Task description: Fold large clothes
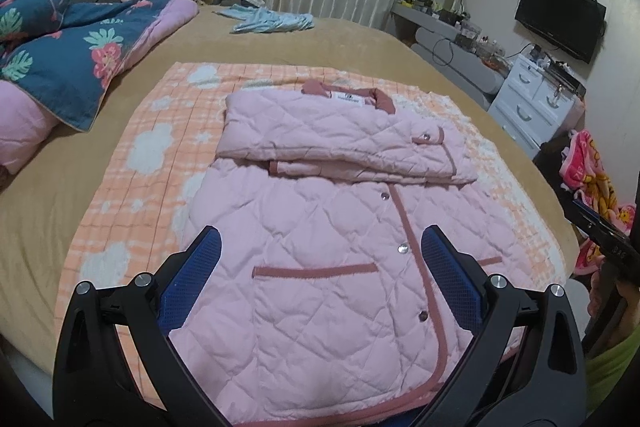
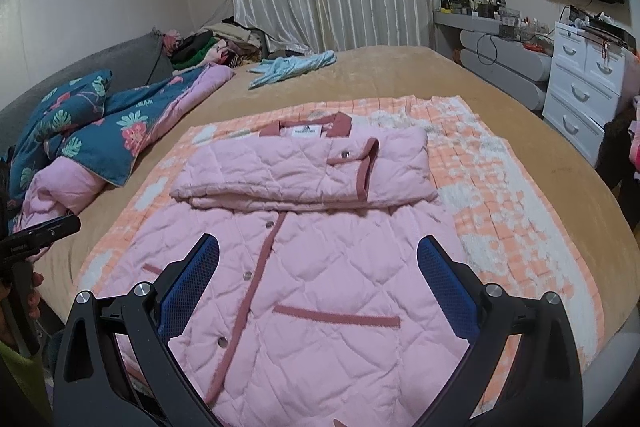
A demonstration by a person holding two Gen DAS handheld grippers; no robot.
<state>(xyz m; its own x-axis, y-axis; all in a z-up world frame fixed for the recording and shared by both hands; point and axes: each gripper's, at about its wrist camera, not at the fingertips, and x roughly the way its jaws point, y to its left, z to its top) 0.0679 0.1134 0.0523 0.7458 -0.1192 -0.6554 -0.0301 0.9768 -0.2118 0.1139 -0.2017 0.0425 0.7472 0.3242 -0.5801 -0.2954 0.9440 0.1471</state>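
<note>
A pink quilted jacket (image 1: 320, 259) with dark pink trim lies flat, front up, on an orange checked blanket (image 1: 132, 187) on the bed. Both sleeves are folded across its chest below the collar (image 1: 340, 95). My left gripper (image 1: 320, 259) is open and empty, hovering over the jacket's lower left part near the hem. The jacket also shows in the right wrist view (image 2: 320, 287). My right gripper (image 2: 318, 267) is open and empty over the lower right part, above the pocket trim (image 2: 336, 317).
A blue floral quilt (image 1: 72, 39) with pink lining is bunched at the left of the bed. A light blue garment (image 1: 272, 21) lies at the far side. A white dresser (image 2: 588, 83), a grey shelf unit and a wall TV (image 1: 560, 15) stand to the right.
</note>
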